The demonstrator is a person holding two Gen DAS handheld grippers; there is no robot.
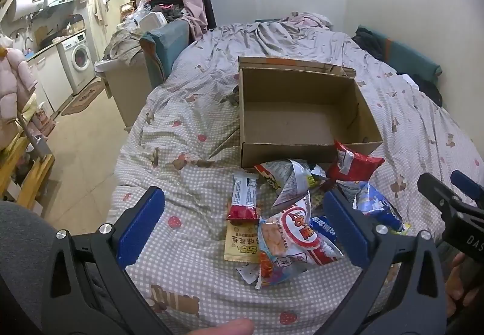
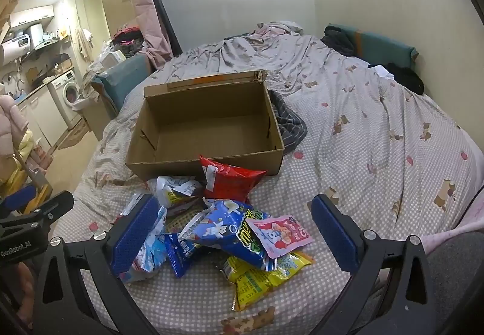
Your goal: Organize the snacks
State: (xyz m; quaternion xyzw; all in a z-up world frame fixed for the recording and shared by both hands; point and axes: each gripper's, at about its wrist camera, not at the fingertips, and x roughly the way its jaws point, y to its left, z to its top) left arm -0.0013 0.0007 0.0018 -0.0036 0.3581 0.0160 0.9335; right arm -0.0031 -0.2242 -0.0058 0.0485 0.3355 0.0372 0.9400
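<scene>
Both tools gape wide with nothing between the blue pads: left tool (image 1: pixel 245 232) and right tool (image 2: pixel 233 232) hover side by side over the near edge of the checked bedspread (image 2: pixel 363 135), both pitched down toward the heap of snack packets. Heap lies straight ahead and just below the tools, on the bed, between them and the open brown cardboard box (image 2: pixel 208 123), which sits just beyond the heap, empty as far as visible, its long axis running left-right across the view. Red crinkled foil bag (image 2: pixel 233 180) is the farthest item, leaning on or touching the box's near wall. Left tool frames the red-and-white wrapped bar (image 1: pixel 245 196), long axis pointing away toward the box, with the white-and-red flakes pouch (image 1: pixel 296 238) just beside it on the right. Right tool frames the blue star-print bag (image 2: pixel 224 232), the pink pouch (image 2: pixel 281 235) lying on top of it, and the yellow packet (image 2: pixel 260 277) nearest to the person. Judgement: the left side is nearer the bar, the right nearer the pink pouch; either pick ends with a short carry forward into the box. Bar's axis runs along the tool's forward line, so pads would close across its width.
</scene>
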